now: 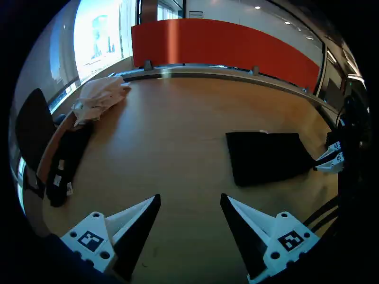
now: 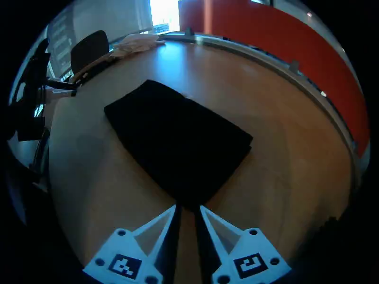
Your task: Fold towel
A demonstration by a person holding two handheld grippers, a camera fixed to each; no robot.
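Black towel lies folded flat on the wooden table; probably one more fold, or the finish.
Right gripper reaches low to its near corner, fingers almost together, grip unclear; next it needs a firm pinch. Left gripper hovers wide open, empty, well apart.

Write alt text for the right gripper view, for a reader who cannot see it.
A folded black towel lies on a wooden table, its near corner at the tips of the right gripper, whose fingers stand close together. A chair and a red partition stand beyond the table.
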